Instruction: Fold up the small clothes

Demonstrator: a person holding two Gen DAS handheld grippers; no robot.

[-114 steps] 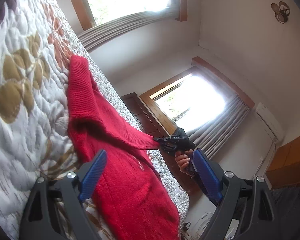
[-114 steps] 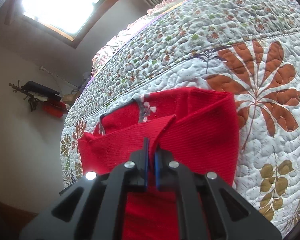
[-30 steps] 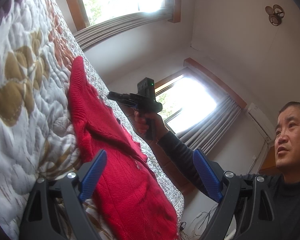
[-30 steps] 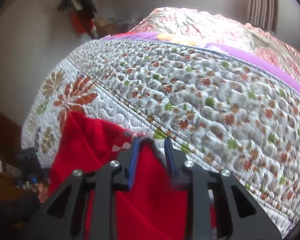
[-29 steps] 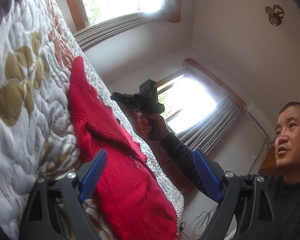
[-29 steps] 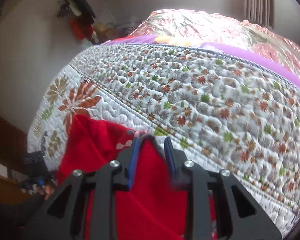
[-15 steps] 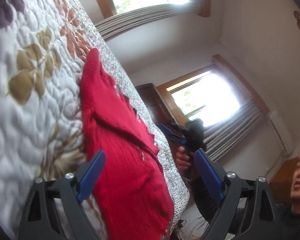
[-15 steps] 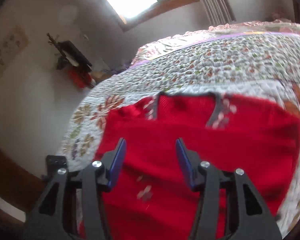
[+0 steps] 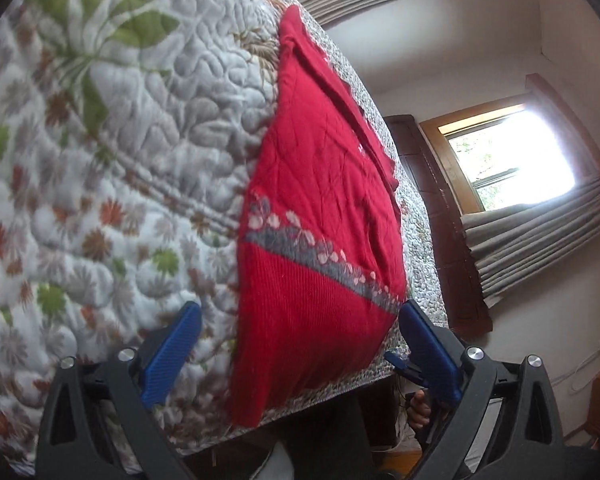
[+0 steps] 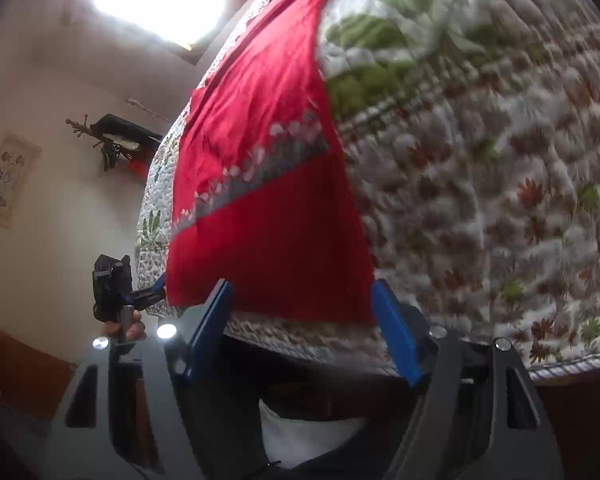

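Knitwear in red, a sweater (image 9: pixel 320 208), lies flat on the quilt (image 9: pixel 132 152) of the bed, its hem reaching the near edge and drooping a little over it. A grey band (image 9: pixel 324 256) with pale flowers crosses it above the hem. Further up, a fold of red cloth lies along one side, which looks like a sleeve already laid in.

Both claws hang just off the bed edge, level with the hem. The left claw (image 9: pixel 300 344) is spread wide and grips nothing. The right claw (image 10: pixel 304 316) is also wide apart and empty, its blue fingers (image 10: pixel 396 336) framing the hem corner nearest it. In the right wrist view the other tool shows beside the far hem corner, a hand (image 10: pixel 130 326) around its grip.

The likely next step, I judge, is to take the two hem corners and carry them up toward the collar. The risks sit at the edge. A claw closing too deep could pinch the quilt along with the knit and drag the bedding up. Closing too shallow may catch only the top layer, so the sweater opens as it lifts. If one corner rises before the other, the fold will skew and the tucked sleeve may slide out.
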